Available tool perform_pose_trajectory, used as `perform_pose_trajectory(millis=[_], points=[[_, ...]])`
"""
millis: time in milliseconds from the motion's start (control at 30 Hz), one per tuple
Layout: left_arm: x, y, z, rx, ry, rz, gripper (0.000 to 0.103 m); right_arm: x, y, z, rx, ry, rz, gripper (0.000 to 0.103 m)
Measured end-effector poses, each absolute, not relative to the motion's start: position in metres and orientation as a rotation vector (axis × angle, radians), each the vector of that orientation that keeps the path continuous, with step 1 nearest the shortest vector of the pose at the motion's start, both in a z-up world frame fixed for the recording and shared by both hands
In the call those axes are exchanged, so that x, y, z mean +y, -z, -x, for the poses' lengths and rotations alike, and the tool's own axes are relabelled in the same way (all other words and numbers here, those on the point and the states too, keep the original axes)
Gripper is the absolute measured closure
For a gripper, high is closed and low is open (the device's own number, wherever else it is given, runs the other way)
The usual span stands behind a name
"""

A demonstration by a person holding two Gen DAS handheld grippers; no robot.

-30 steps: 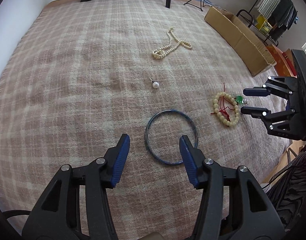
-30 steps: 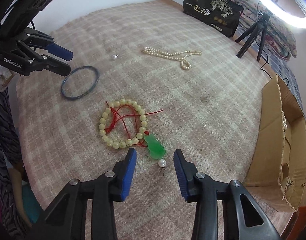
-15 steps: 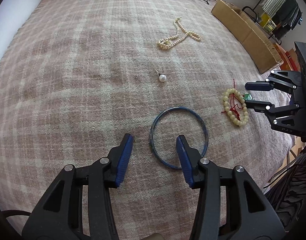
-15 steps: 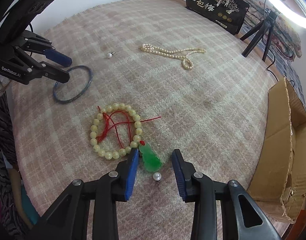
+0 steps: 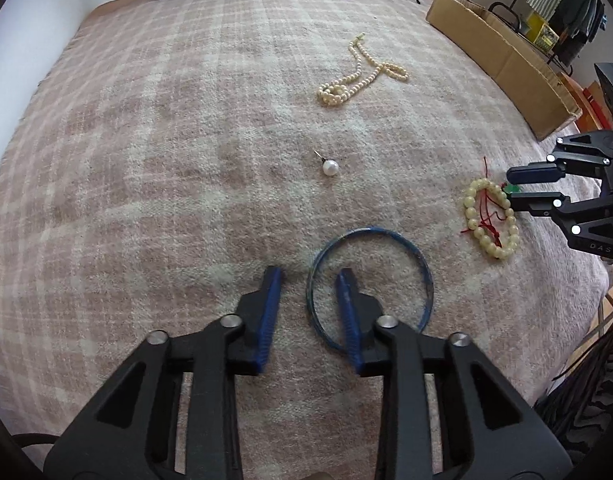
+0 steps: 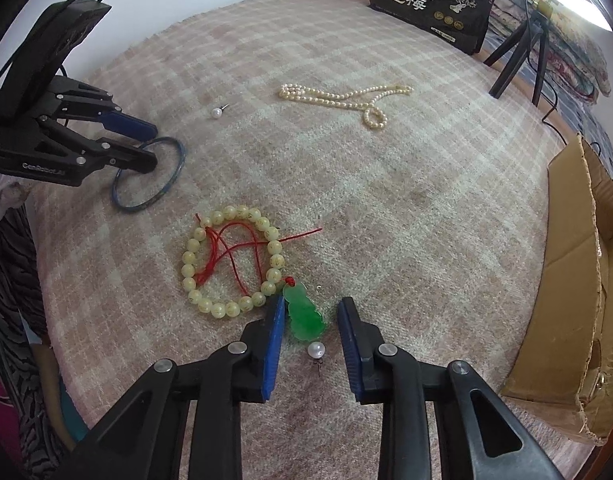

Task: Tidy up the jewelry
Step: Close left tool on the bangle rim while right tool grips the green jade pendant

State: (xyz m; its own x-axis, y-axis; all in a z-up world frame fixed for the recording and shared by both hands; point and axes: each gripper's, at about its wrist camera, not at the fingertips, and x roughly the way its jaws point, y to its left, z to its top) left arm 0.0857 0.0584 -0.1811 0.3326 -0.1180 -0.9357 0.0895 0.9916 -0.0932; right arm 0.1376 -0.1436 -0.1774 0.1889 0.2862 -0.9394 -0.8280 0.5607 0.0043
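A blue bangle (image 5: 428,280) lies on the plaid blanket (image 5: 166,160). My left gripper (image 5: 308,272) straddles its left rim, one finger inside the ring and one outside. Its jaws are closing, and the pads stand clear of the rim. A green pendant (image 6: 304,312) on red cord lies between the fingers of my right gripper (image 6: 312,301). A pearl stud (image 6: 317,349) lies just behind it. These jaws are closing too, with a gap left on the right side. The pale bead bracelet (image 6: 274,246) lies left of the pendant.
A pearl necklace (image 5: 358,76) and a second pearl stud (image 5: 329,167) lie farther out on the blanket. An open cardboard box (image 6: 574,280) stands along the right edge. A black printed bag (image 6: 426,0) and a tripod (image 6: 518,52) stand at the far end.
The left gripper came down over the bangle's left rim and its jaws narrowed. The right gripper's jaws narrowed around the green pendant and barely moved.
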Motion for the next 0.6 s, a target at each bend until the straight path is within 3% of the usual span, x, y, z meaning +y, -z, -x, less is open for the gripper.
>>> perform_pose_trajectory(millis=[67,133,600], points=[[0.059,0.181,-0.090,1.220,0.127,0.029,0.094,-0.145,0.177,-0.139,1.122,-0.845,0.579,0.083],[0.059,0.181,-0.094,1.216,0.115,0.040,0.098,-0.145,0.177,-0.139,1.121,-0.835,0.575,0.086],[0.081,0.160,-0.095,1.149,0.067,0.087,0.101,-0.155,0.157,-0.144,1.064,-0.785,0.486,0.088]])
